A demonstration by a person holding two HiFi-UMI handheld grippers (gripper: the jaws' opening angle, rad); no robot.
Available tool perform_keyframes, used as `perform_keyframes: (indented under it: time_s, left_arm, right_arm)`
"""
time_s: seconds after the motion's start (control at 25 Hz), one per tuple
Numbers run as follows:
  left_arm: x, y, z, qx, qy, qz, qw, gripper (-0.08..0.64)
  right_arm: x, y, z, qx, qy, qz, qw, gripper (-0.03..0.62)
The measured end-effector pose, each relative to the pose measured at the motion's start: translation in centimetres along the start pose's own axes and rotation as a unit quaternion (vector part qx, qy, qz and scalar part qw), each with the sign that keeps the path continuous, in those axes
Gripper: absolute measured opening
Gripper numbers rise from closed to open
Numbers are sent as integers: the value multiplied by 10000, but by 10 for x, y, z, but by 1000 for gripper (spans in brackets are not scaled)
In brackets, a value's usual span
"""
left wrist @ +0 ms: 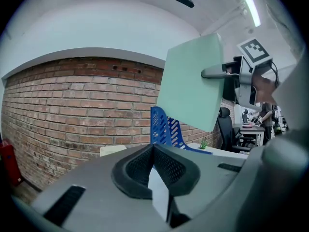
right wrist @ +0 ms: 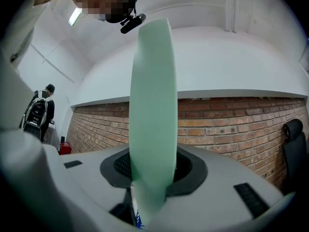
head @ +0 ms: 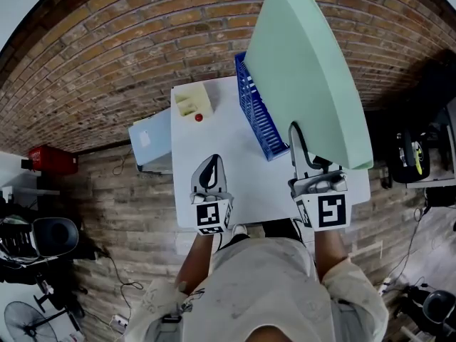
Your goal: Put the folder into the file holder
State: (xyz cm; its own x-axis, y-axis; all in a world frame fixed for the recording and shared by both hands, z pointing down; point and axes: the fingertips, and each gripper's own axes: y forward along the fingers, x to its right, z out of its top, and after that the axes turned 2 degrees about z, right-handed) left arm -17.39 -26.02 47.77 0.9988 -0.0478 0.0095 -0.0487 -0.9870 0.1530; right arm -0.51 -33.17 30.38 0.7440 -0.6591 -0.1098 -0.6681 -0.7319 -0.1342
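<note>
A pale green folder (head: 306, 70) stands on edge in the air over the right side of the white table (head: 214, 137). My right gripper (head: 303, 148) is shut on its near lower corner. In the right gripper view the folder (right wrist: 152, 105) rises edge-on from between the jaws. The blue slotted file holder (head: 258, 116) stands on the table just left of and below the folder, partly hidden by it. My left gripper (head: 211, 164) hovers over the table's near left part, shut and empty. The left gripper view shows the folder (left wrist: 190, 88) above the file holder (left wrist: 166, 127).
A pale yellow box (head: 192, 100) and a small red object (head: 199, 117) sit at the table's far left. A light blue cabinet (head: 151, 142) stands against the table's left edge. A red case (head: 53, 161) and a black chair (head: 57, 237) are on the floor at left.
</note>
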Motion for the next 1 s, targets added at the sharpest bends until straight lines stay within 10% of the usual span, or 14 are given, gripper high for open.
perform_keyframes:
  time_s: [1.0]
  left_arm:
    - [11, 19, -41, -658, 12, 210, 9976, 14]
  right_arm:
    - [9, 25, -103, -830, 579, 400, 9941, 150]
